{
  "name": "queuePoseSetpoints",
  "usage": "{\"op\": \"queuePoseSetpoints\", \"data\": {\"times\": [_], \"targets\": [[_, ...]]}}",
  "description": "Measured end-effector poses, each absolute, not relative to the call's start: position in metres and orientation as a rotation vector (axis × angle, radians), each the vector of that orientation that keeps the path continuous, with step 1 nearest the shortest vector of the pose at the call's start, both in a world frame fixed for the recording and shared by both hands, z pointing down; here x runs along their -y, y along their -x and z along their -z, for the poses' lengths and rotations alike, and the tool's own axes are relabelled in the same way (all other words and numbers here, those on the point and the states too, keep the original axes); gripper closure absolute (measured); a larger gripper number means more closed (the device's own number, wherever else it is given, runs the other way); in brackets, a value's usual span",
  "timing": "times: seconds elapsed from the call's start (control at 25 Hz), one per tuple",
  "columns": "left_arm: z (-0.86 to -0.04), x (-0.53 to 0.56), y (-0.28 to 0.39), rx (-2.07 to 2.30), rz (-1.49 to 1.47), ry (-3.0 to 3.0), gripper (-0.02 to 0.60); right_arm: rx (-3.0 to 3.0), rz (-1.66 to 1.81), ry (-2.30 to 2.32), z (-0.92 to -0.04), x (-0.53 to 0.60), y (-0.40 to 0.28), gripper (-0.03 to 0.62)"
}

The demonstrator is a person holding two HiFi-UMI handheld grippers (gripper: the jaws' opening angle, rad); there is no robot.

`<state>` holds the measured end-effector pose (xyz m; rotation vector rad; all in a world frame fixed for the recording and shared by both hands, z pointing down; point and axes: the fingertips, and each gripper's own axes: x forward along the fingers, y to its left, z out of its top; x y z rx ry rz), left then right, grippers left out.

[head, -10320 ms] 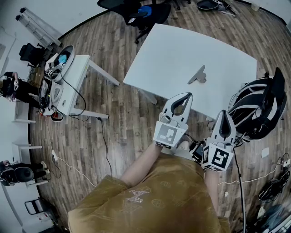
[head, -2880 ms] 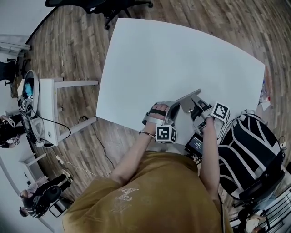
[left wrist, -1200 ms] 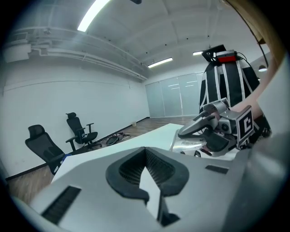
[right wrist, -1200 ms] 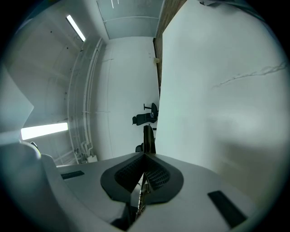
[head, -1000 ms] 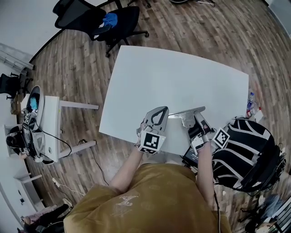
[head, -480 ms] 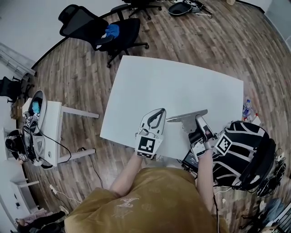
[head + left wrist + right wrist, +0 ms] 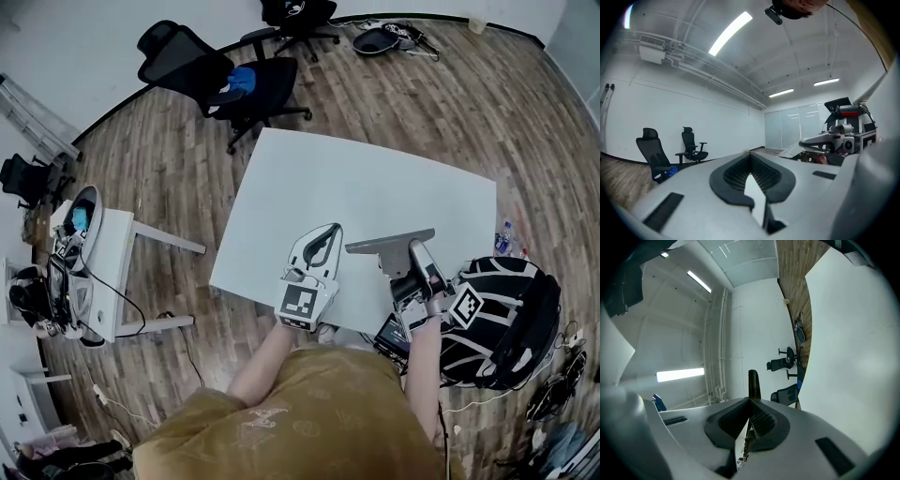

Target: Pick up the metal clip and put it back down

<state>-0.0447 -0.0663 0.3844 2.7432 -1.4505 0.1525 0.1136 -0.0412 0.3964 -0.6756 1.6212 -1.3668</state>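
In the head view the metal clip [image 7: 389, 249], a grey piece with a flat bar across its top, is over the near part of the white table [image 7: 366, 183]. My right gripper [image 7: 407, 259] is shut on it from the near side. The right gripper view shows the clip [image 7: 753, 383] edge-on, a dark strip standing out past my shut right gripper [image 7: 749, 405]. My left gripper [image 7: 329, 230] is to the left of the clip, apart from it, shut with nothing in it. The left gripper view shows the shut left gripper [image 7: 751, 158] and the right gripper with the clip [image 7: 829, 138] off to the right.
A black-and-white striped bag [image 7: 506, 309] is just right of my right arm. A black office chair [image 7: 230, 80] with a blue thing on it stands beyond the table. A small white desk [image 7: 117, 258] with equipment is at the left. A bottle [image 7: 502, 238] stands on the wood floor.
The head view has drawn back, so the table looks smaller. My right gripper still holds the clip, which has shifted slightly right and toward me. The left gripper stays beside it.
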Motion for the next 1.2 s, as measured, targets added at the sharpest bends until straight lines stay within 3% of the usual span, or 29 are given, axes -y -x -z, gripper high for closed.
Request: {"op": "queuePoseSetpoints", "data": {"times": [1.2], "targets": [[-0.37,0.067,0.058,1.496,-0.097,-2.734,0.575,-1.636,1.363,0.617,-0.383,0.037,-0.102,0.588]]}}
